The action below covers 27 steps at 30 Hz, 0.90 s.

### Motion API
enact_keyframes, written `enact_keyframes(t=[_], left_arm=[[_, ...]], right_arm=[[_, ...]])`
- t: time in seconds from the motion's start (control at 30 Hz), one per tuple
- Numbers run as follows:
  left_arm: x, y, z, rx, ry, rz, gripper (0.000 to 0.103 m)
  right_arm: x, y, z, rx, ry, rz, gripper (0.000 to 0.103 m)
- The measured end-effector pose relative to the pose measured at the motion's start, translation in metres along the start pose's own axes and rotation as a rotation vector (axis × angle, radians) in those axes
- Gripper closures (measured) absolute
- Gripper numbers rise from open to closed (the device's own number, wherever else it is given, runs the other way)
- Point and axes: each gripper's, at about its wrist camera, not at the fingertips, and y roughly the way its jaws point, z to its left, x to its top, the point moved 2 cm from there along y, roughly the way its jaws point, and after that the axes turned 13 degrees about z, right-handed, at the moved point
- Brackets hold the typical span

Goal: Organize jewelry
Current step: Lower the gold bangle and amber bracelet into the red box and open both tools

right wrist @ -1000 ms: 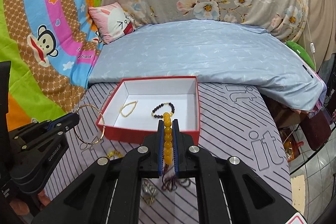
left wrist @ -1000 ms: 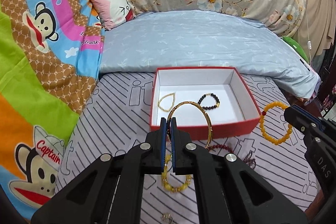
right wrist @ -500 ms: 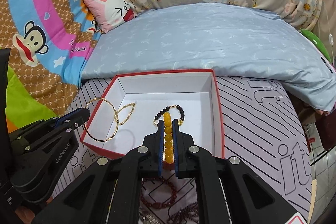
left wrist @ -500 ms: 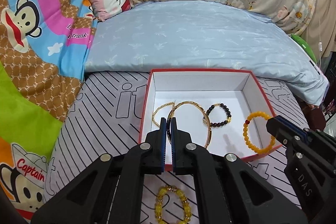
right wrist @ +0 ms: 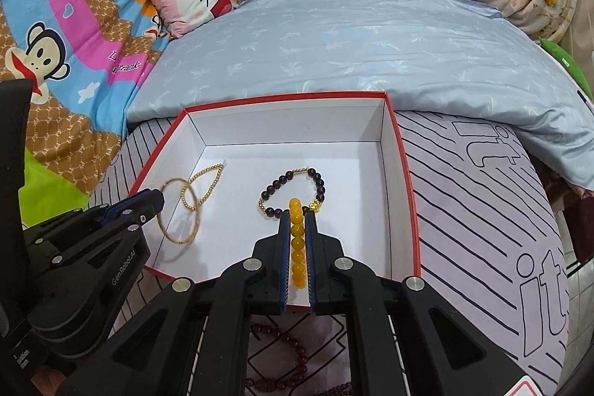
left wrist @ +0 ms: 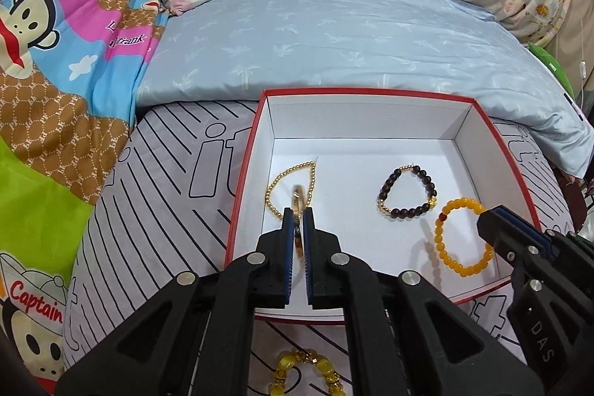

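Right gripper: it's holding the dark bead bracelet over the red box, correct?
Not quite. The right gripper is over the red box, but holds the yellow bead bracelet. The dark bead bracelet lies on the box floor, as the right wrist view shows.

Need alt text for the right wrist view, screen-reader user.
The right hand-held gripper is shut on an orange bead bracelet over an open red box on a bed. To its left, the left hand-held gripper holds a gold bangle inside the box, near a gold bead chain and dark bead bracelet.
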Motion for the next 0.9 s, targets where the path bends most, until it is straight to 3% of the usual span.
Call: enact_keyframes(t=[0.1, 0.17, 0.23, 0.37, 0.7, 0.9], left_arm=[[-0.001, 0.001, 0.002, 0.01, -0.011, 0.002, 0.094], [-0.001, 0.001, 0.004, 0.02, -0.02, 0.001, 0.076], [-0.002, -0.001, 0.005, 0.034, -0.028, -0.008, 0.065], [-0.005, -0.007, 0.005, 0.036, -0.029, -0.014, 0.063], [-0.024, -0.047, 0.007, 0.026, -0.033, -0.046, 0.061], [-0.049, -0.08, 0.01, 0.028, -0.035, -0.076, 0.053]], right_arm=[[-0.001, -0.001, -0.001, -0.004, 0.004, -0.01, 0.092], [-0.001, -0.003, -0.001, -0.001, 0.009, -0.012, 0.091], [-0.002, -0.005, -0.001, -0.003, 0.01, -0.015, 0.089], [-0.006, -0.015, -0.001, -0.011, 0.014, -0.036, 0.077], [-0.025, -0.062, 0.002, -0.018, 0.002, -0.092, 0.075], [-0.052, -0.096, 0.004, -0.022, -0.006, -0.125, 0.075]])
